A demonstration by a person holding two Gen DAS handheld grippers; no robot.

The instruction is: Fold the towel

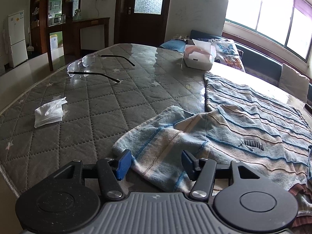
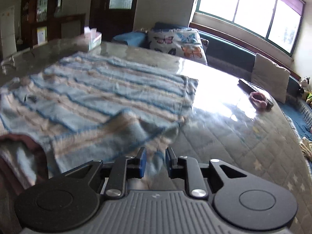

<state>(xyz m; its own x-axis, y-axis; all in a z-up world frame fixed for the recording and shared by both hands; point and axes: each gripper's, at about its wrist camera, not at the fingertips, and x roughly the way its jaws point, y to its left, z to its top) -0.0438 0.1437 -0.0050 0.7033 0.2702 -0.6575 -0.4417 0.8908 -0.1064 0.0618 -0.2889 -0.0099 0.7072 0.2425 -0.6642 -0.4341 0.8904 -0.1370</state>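
Note:
A blue and beige striped towel (image 1: 243, 120) lies spread over the right part of the quilted, glass-topped table (image 1: 97, 107). Its near left corner is turned over and rumpled. My left gripper (image 1: 156, 163) stands wide open, its blue pads on either side of that rumpled corner, not pressing it. In the blurred right wrist view the towel (image 2: 109, 89) stretches away to the left, and its near right corner rises in a bunch into my right gripper (image 2: 155, 161). The jaws there stand close together with cloth filling the gap.
Rimless glasses (image 1: 91, 66) and a crumpled white tissue (image 1: 49, 113) lie left of the towel. A tissue box (image 1: 198, 56) stands at the far edge. A remote (image 2: 253, 89) and a pink hair tie (image 2: 258, 99) rest at the right. A butterfly pillow (image 2: 179, 42) lies on the bench beyond.

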